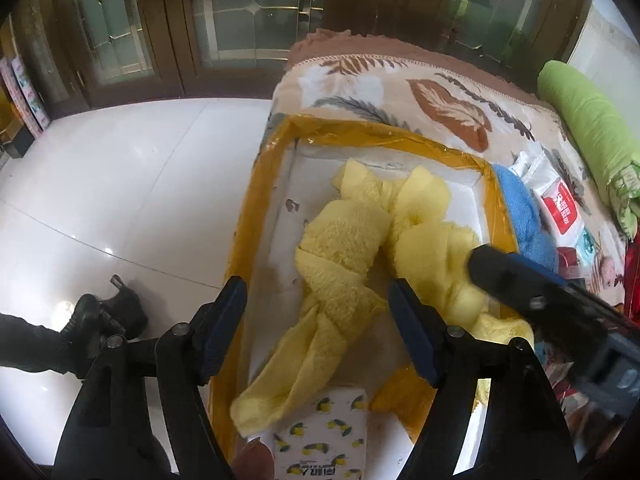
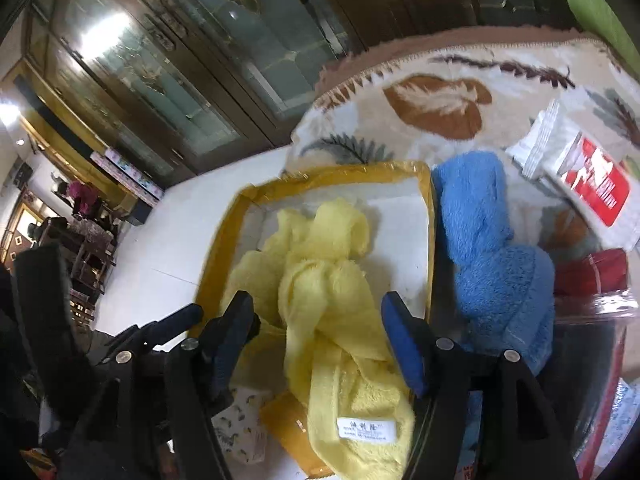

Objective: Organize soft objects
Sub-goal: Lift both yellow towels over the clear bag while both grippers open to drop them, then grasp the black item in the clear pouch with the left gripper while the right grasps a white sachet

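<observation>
A crumpled yellow towel lies in a white foam box with yellow-taped rim; one end hangs over the near rim. It also shows in the right wrist view, in the box. A lemon-print tissue pack sits at the box's near end. A blue towel lies on the blanket right of the box. My left gripper is open above the yellow towel. My right gripper is open over the towel and empty; it shows in the left wrist view.
The box rests on a leaf-patterned blanket. A white and red packet, red items and a green roll lie to the right. White tiled floor and wooden glass cabinets are to the left.
</observation>
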A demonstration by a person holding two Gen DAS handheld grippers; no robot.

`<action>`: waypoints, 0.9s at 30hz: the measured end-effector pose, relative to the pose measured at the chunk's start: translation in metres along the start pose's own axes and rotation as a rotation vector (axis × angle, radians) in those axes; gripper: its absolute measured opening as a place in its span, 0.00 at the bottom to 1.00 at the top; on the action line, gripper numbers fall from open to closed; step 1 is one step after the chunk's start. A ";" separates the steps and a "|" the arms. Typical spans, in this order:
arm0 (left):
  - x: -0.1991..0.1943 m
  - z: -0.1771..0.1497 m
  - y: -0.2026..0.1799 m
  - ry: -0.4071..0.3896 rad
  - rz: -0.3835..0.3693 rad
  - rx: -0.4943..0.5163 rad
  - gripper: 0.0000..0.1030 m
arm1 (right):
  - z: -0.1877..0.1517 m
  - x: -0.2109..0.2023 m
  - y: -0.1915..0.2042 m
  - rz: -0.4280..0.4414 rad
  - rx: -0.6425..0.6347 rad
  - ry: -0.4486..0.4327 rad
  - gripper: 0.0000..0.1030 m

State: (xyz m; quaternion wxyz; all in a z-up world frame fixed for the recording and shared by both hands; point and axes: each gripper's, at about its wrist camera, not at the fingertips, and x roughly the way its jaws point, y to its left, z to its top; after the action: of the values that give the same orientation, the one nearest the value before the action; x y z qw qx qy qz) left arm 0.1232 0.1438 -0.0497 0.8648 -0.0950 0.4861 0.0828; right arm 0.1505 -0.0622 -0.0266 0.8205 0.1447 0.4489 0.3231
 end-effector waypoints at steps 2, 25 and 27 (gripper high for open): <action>-0.006 -0.001 0.001 -0.015 0.010 0.006 0.72 | 0.000 -0.009 0.003 0.005 -0.013 -0.027 0.66; -0.080 -0.035 -0.066 -0.134 -0.036 0.134 0.72 | -0.040 -0.111 -0.049 -0.107 -0.026 -0.138 0.67; -0.081 -0.038 -0.073 -0.129 -0.043 0.142 0.72 | -0.044 -0.118 -0.058 -0.121 -0.014 -0.143 0.67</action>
State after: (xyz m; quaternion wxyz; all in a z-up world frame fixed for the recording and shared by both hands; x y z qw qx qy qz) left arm 0.0670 0.0595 0.0065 0.9004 -0.0384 0.4319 0.0355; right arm 0.0911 -0.1860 -0.0056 0.8696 0.1341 0.3947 0.2648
